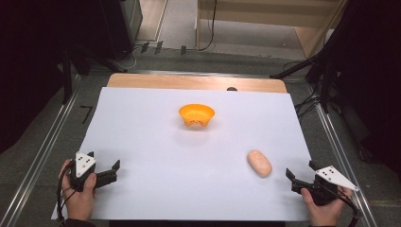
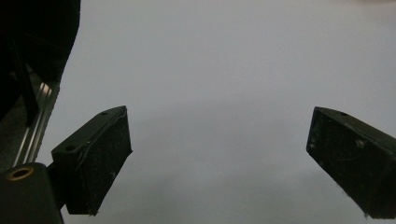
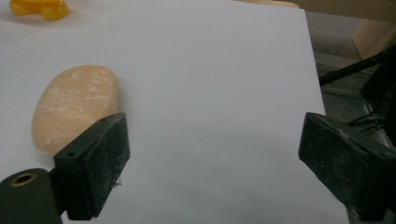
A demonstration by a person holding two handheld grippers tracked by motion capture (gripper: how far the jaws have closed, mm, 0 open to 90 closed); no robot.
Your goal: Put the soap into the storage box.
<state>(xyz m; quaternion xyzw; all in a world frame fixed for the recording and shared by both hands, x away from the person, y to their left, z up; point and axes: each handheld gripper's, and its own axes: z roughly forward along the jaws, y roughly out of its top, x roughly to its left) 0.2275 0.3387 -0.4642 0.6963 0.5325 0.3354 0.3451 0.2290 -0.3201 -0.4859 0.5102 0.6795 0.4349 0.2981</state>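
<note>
An orange bowl [image 1: 196, 115] stands upright on the white sheet [image 1: 156, 142] toward the back middle; a part of the bowl [image 3: 41, 8] shows at the top left of the right gripper view. A pale peach oval lump, like a bread roll [image 1: 259, 162], lies at the right front. My right gripper [image 1: 300, 173] rests open just right of the roll [image 3: 74, 105], which lies beyond its left jaw and outside the gap. My left gripper [image 1: 105, 165] sits open at the left front with bare sheet [image 2: 219, 93] between its jaws.
The wooden table edge [image 1: 196, 82] shows beyond the sheet. Metal rails [image 1: 45, 151] run along both sides of the table. Dark stands and cables [image 1: 326, 80] crowd the right rear. The sheet's right edge [image 3: 314, 70] lies close to my right gripper.
</note>
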